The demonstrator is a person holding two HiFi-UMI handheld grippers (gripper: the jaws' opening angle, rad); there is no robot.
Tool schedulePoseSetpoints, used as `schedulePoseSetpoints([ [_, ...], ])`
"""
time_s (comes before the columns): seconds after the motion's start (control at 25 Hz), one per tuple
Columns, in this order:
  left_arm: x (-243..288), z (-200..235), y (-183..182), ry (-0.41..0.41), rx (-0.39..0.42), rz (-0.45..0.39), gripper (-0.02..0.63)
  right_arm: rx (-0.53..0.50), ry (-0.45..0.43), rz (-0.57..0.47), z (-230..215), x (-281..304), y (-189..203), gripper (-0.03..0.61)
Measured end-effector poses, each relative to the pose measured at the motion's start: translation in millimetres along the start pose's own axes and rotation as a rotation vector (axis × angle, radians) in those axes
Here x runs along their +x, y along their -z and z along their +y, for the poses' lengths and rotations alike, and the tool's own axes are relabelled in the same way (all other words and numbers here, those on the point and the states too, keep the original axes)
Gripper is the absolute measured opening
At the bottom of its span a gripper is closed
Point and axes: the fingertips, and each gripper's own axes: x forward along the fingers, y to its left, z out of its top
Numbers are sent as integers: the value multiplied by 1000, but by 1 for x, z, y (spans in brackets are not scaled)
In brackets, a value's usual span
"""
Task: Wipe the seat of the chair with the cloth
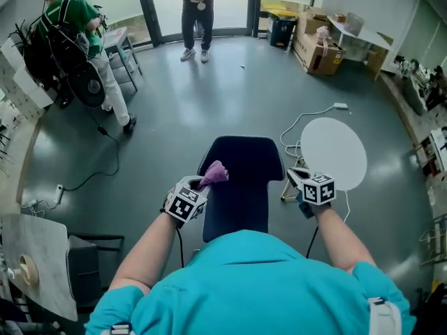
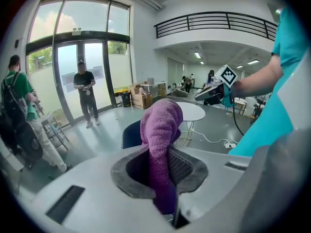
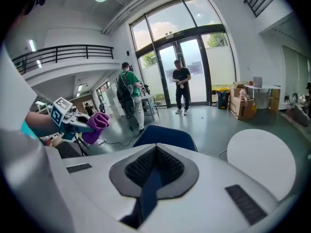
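Note:
The dark blue chair (image 1: 241,187) stands directly below me, its seat bare. My left gripper (image 1: 199,187) hovers over the seat's left edge, shut on a purple cloth (image 1: 214,174). In the left gripper view the cloth (image 2: 161,130) sticks up in a bunch from between the jaws, with the chair (image 2: 130,134) behind it. My right gripper (image 1: 295,177) is held beside the chair's right edge, shut with nothing in it. In the right gripper view only a thin slit remains between the jaws of that gripper (image 3: 155,152), above the chair (image 3: 165,137); the left gripper (image 3: 77,123) and cloth (image 3: 97,124) show at the left.
A round white table (image 1: 334,152) stands just right of the chair, with a white cable (image 1: 307,121) on the floor behind it. One person (image 1: 197,12) stands at the glass doors, another in green (image 1: 84,40) at the far left. Cardboard boxes (image 1: 318,47) sit at the back right.

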Motion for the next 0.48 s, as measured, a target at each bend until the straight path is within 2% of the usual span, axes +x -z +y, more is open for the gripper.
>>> schedulePoseSetpoints([
  [0.2,-24,20,17,-53,-47,34,52,22,19,-7,3,-18,-8,-3],
  [0.32,-33,28,20,-55,-130,4,52,31,37,-16,-6,-26,-11,-3],
  [0.48,-43,41,4,-55,-218,-53,52,36,56,-42,-13,-32,-29,-3],
])
